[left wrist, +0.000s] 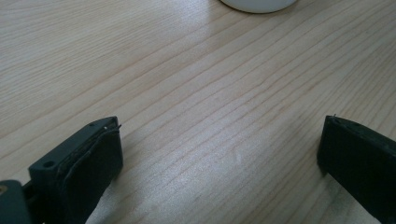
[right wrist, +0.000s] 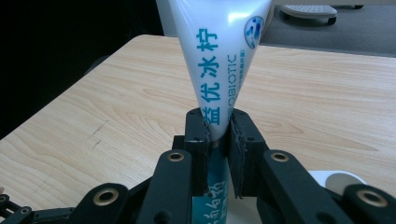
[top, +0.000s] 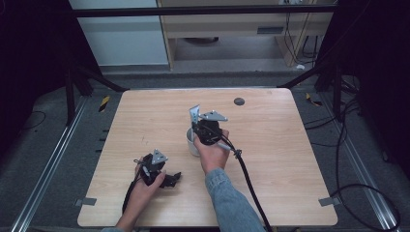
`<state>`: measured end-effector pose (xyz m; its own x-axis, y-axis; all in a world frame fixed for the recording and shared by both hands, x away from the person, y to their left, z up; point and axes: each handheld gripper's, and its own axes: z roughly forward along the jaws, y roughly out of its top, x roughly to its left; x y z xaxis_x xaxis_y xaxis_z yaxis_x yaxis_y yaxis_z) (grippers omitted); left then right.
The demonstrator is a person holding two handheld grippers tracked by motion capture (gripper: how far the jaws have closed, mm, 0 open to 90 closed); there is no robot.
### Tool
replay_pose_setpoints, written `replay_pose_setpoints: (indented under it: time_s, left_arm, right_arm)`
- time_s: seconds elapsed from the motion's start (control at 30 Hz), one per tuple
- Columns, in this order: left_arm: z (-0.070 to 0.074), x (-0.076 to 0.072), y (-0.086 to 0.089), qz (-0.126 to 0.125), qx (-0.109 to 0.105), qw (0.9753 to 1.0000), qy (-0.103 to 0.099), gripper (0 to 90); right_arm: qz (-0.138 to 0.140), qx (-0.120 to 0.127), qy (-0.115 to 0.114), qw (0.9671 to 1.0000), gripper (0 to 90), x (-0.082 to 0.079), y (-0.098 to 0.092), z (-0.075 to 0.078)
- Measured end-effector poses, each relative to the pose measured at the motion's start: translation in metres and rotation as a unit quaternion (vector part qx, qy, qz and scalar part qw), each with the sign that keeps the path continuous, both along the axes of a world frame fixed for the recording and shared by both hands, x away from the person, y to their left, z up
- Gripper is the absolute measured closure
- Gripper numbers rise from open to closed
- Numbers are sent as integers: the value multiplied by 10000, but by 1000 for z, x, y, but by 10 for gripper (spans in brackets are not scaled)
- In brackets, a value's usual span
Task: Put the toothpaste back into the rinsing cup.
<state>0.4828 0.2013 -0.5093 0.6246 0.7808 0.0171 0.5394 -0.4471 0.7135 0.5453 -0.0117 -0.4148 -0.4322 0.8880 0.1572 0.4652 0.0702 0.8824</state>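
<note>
Toothpaste tube (right wrist: 219,60) is pinched upright by the right gripper (right wrist: 218,135) over the white cup (top: 192,141) at table centre. It could be squeezed out or tipped. The left gripper (left wrist: 219,149) is rested spread at near left.

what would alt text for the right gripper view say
The right gripper has its two black jaws shut on a white tube with blue-green lettering, held upright above a light wooden table. Part of a white cup shows at lower right.
</note>
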Motion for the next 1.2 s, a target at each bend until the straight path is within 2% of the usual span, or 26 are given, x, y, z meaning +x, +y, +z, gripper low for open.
replay_pose_setpoints:
  time_s: [1.2]
  left_arm:
    - [0, 0, 0, 0, -1, 10000, 0, 0]
  right_arm:
    - [62, 117, 185, 9997, 774, 8, -13, 1]
